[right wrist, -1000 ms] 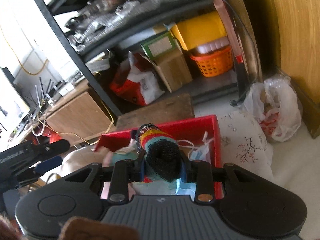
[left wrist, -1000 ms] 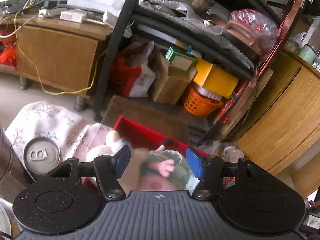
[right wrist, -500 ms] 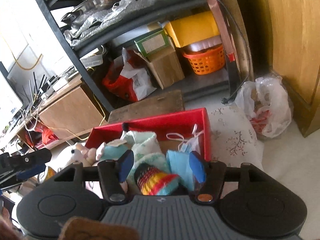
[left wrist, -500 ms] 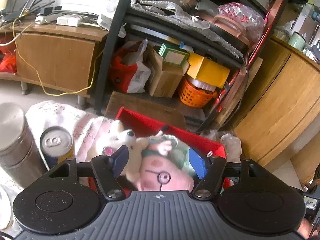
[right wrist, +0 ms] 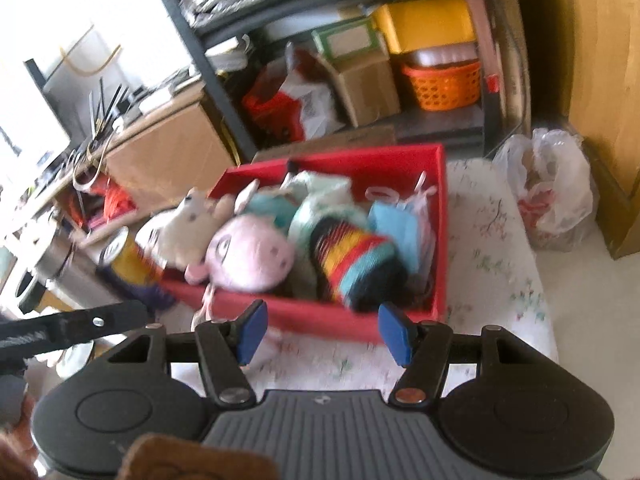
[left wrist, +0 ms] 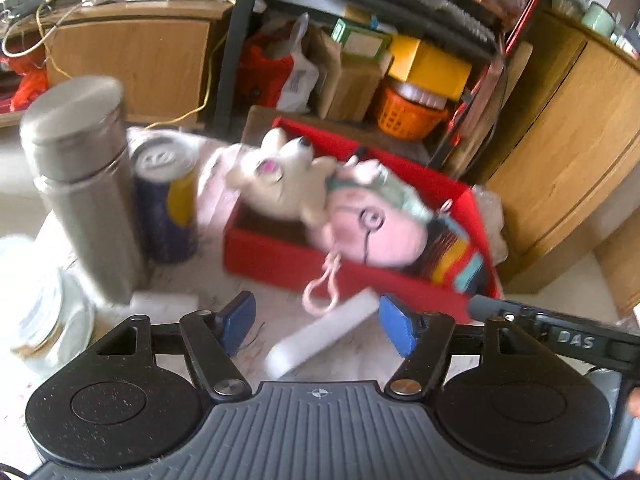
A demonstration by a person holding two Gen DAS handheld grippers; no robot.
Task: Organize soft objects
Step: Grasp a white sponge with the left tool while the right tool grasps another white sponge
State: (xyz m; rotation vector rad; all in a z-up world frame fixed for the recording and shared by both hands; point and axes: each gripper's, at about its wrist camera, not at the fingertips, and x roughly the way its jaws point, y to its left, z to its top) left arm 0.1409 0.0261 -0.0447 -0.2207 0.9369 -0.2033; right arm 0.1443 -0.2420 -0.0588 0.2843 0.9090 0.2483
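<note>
Beside red box (left wrist: 280, 258): steel flask (left wrist: 86, 184), drink can (left wrist: 168, 200). Inside: pink plush pig (right wrist: 250, 254), striped sock (right wrist: 356, 266). Left gripper (left wrist: 318, 326), right gripper (right wrist: 322, 332) agape, empty.

Red box (right wrist: 439, 240); pink pig plush (right wrist: 252, 256) with black-outlined round glasses in the left wrist view; cream-white dog plush (left wrist: 280, 176), pink inner ear, black nose; knit sock (right wrist: 360, 264) striped black, red, yellow and teal; light blue cloth (right wrist: 400, 224) beside it; pale green cloth (right wrist: 320, 188) behind; drink can (left wrist: 168, 208) dark purple and yellow, silver top; flask (left wrist: 80, 176) plain silver; white block (left wrist: 320, 336); table cover (right wrist: 492, 240) white with pink-green floral print; orange basket (right wrist: 442, 82); yellow box (right wrist: 428, 22); left tool (left wrist: 318, 326) and right tool (right wrist: 322, 330) black with blue pads.
</note>
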